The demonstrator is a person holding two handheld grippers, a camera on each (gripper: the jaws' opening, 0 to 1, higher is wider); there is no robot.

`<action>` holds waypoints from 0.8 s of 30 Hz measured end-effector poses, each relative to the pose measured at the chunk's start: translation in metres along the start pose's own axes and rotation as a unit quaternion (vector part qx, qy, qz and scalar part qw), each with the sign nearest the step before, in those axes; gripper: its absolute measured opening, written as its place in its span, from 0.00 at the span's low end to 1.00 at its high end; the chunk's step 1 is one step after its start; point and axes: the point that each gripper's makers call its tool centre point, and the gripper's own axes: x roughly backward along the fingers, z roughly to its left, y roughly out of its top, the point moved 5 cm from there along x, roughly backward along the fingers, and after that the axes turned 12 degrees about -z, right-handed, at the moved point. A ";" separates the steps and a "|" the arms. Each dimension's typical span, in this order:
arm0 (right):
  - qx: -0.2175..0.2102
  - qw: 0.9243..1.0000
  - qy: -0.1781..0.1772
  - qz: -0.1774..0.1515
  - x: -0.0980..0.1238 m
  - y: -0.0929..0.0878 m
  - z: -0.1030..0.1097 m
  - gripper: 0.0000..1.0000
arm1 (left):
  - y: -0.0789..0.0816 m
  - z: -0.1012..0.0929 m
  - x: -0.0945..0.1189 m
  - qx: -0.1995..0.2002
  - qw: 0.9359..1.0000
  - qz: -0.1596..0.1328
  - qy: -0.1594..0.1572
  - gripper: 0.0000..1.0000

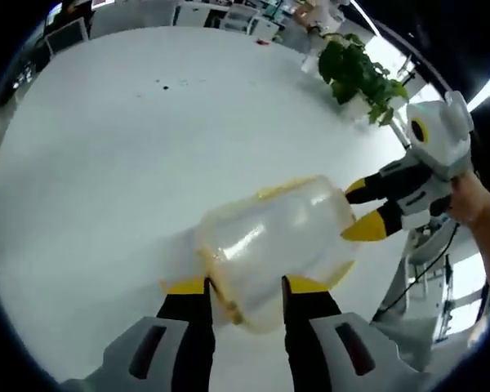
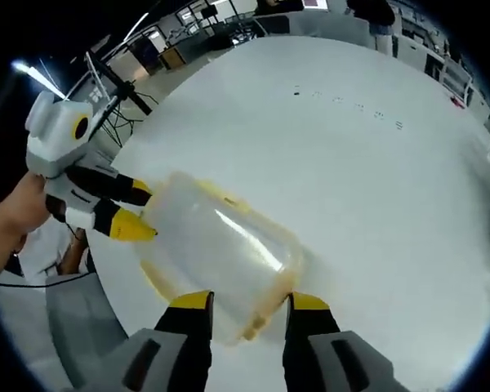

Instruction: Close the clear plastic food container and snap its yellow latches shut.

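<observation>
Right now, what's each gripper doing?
Left gripper: jaws either side of the container end, grip unclear.
Right gripper: the same at the other end.

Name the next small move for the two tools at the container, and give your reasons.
Probably squeeze both tools inward to snap the latches. The container lies on the table with its lid on; the left tool straddles one end and the right tool the other, yellow trim between their tips.
</observation>
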 end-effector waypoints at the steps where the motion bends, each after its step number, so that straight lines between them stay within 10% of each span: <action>1: -0.001 1.000 0.009 -0.006 -0.001 0.001 0.002 0.30 | -0.001 0.000 0.000 0.008 1.000 0.004 0.003 0.31; 24: -0.016 1.000 0.015 -0.011 0.000 -0.004 0.006 0.32 | -0.003 0.006 0.001 0.016 1.000 -0.012 -0.006 0.33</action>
